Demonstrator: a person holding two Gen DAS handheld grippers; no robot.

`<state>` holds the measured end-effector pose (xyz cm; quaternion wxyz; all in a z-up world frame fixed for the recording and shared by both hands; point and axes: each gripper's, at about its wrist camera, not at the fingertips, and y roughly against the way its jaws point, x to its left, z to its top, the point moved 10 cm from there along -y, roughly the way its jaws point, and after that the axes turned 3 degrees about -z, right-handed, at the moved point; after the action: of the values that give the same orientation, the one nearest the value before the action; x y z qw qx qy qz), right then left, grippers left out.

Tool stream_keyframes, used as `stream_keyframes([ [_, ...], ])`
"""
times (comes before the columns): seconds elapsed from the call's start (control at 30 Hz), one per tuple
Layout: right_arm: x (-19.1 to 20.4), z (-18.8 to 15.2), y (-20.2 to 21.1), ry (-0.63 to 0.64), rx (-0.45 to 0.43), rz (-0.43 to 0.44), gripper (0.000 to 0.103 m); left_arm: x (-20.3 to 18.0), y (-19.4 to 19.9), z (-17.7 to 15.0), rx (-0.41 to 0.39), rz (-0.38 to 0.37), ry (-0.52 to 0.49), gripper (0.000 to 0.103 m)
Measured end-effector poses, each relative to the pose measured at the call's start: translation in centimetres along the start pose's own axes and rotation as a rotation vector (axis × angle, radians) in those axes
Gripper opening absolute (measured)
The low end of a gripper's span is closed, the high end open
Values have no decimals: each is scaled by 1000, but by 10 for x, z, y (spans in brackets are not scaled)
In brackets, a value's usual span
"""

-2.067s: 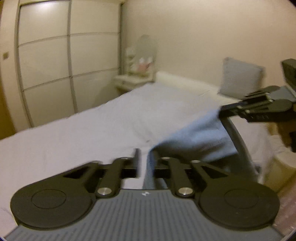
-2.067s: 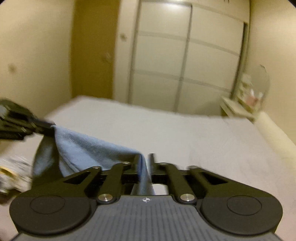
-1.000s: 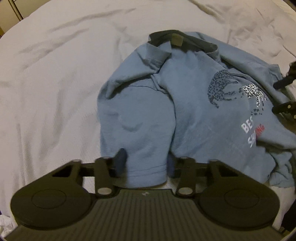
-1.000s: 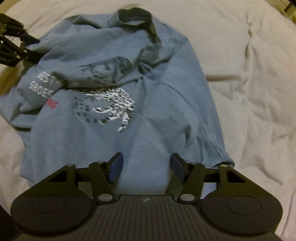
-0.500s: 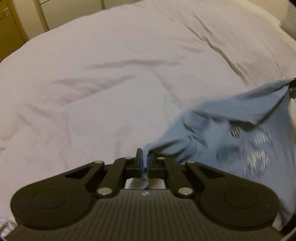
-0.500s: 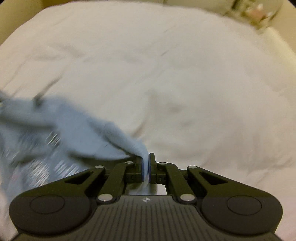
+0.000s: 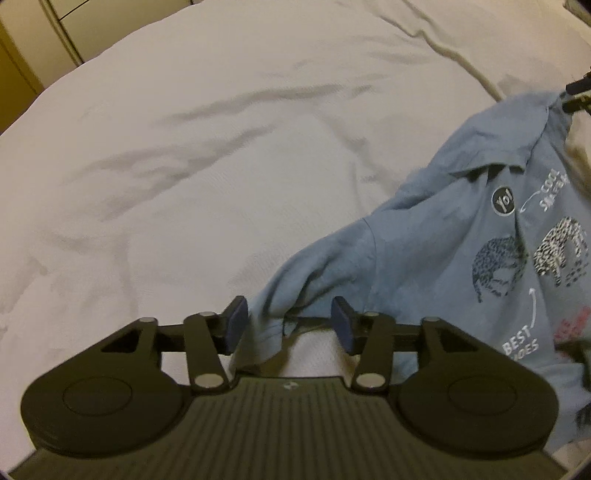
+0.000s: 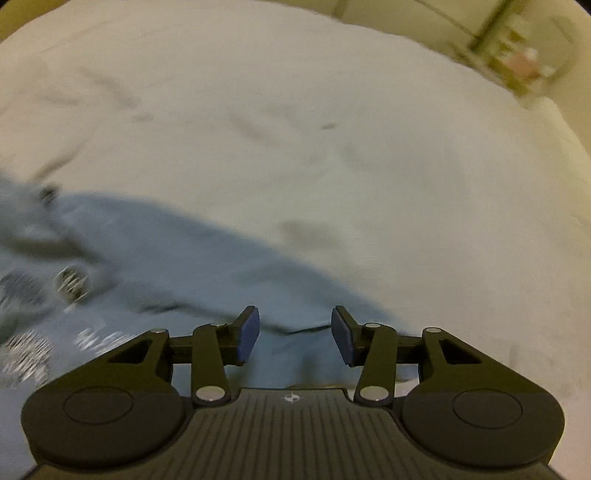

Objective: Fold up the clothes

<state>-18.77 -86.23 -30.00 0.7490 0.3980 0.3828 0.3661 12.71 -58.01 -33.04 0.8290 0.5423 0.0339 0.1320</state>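
A blue T-shirt [image 7: 436,236] with leopard prints and white lettering lies print side up on the white bed [image 7: 207,122]. In the left wrist view it fills the right side, and its sleeve hem rests loose between the spread fingers of my left gripper [image 7: 288,326], which is open. The right gripper's tips [image 7: 576,92] show at the far right edge, near the shirt's top corner. In the blurred right wrist view the T-shirt [image 8: 177,254] spreads left, and my right gripper [image 8: 293,334] is open over its edge, gripping nothing.
White wrinkled bedding [image 8: 332,140] stretches wide beyond the shirt. A wardrobe [image 7: 74,22] stands past the bed's far left corner. A small shelf with items [image 8: 517,59] sits blurred at the back right.
Half a second ago both grippers were shut on the shirt's corners and held it up. Now both have opened and the shirt has dropped onto the bed.
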Motion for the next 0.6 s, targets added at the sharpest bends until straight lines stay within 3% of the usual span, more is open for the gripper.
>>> stream_keyframes([
  [0.17,68,-1,-16,231,-46,85,55,-1,-25,15,-7,-58,-3,52],
  [0.3,100,6,-35,400,-68,83,58,-1,-41,17,25,-119,-13,22],
  [0.33,106,7,-42,438,-63,79,58,-4,-39,16,27,-148,-14,21],
  [0.43,112,10,-53,510,-48,58,58,-23,-26,4,80,-313,-44,23],
  [0.5,109,11,-56,525,-42,45,58,-37,-17,-7,130,-424,-79,32],
  [0.6,101,10,-55,512,-29,38,43,-24,-7,-5,74,-442,-22,40],
])
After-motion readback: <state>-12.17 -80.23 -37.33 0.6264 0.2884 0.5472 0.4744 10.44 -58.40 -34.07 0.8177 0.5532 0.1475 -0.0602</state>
